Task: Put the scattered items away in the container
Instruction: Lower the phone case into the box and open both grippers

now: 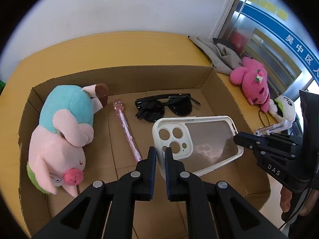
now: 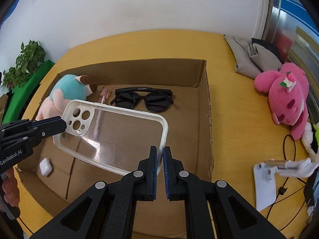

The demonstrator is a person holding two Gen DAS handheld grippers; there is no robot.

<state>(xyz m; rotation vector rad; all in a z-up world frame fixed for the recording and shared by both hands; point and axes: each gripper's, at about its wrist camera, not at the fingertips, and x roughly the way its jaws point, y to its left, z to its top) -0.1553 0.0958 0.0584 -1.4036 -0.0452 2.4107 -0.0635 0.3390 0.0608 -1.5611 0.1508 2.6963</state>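
Observation:
A clear phone case with a white rim (image 1: 209, 139) (image 2: 119, 131) hangs above the open cardboard box (image 1: 139, 75) (image 2: 207, 107). My left gripper (image 1: 160, 153) (image 2: 63, 124) is shut on its camera-hole end. My right gripper (image 2: 160, 153) (image 1: 236, 137) is shut on the opposite end's rim. Inside the box lie a pink pig plush in a blue shirt (image 1: 61, 135) (image 2: 67, 87), a pink pen (image 1: 127, 131) (image 2: 103, 95), black sunglasses (image 1: 163, 107) (image 2: 143, 97) and a white earbud case (image 2: 44, 166).
The box sits on a yellow table (image 1: 139, 45) (image 2: 239, 119). Right of it lie a pink bear plush (image 1: 253, 79) (image 2: 287, 97), a small white plush (image 1: 285, 107), grey cloth (image 1: 217, 53) (image 2: 251, 59), a white phone stand (image 2: 265, 181) and a black cord (image 2: 289, 151). A potted plant (image 2: 24, 63) stands far left.

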